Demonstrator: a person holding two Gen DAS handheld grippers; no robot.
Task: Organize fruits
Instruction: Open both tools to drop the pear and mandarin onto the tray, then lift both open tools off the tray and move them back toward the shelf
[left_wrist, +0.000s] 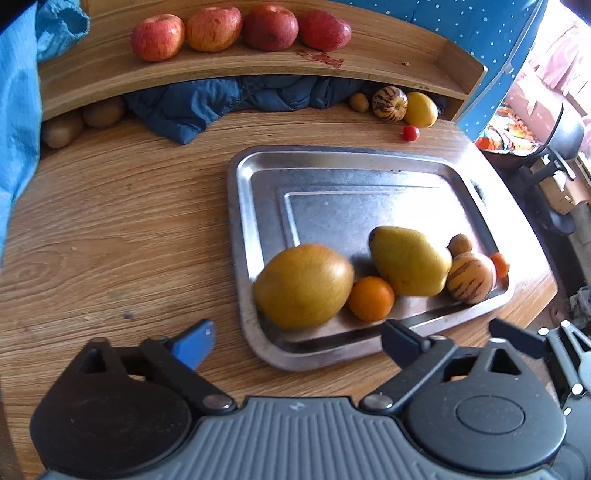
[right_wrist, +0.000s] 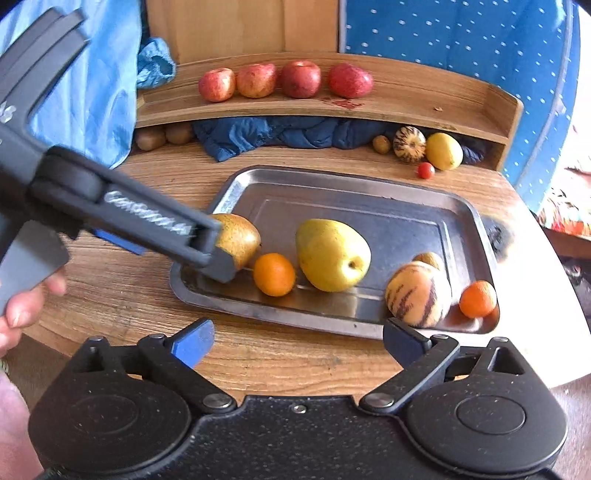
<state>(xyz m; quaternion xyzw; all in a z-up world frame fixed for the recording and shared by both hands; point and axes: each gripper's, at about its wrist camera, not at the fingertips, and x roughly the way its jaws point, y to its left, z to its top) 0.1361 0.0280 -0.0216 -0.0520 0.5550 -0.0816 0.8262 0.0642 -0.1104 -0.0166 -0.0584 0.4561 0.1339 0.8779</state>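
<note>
Left gripper (left_wrist: 297, 341): fingers spread wide around the brown pear (left_wrist: 303, 286) at the near left corner of the metal tray (left_wrist: 258, 162), contact not confirmable. Right gripper (right_wrist: 297, 341): fingers wide apart, holding nothing, near the tray's near edge. Yellow pear (right_wrist: 332, 254) and orange (right_wrist: 274, 274) lie right of the brown pear.

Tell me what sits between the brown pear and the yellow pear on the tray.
A small orange sits between the brown pear and the yellow pear on the tray; both wrist views show it.
</note>
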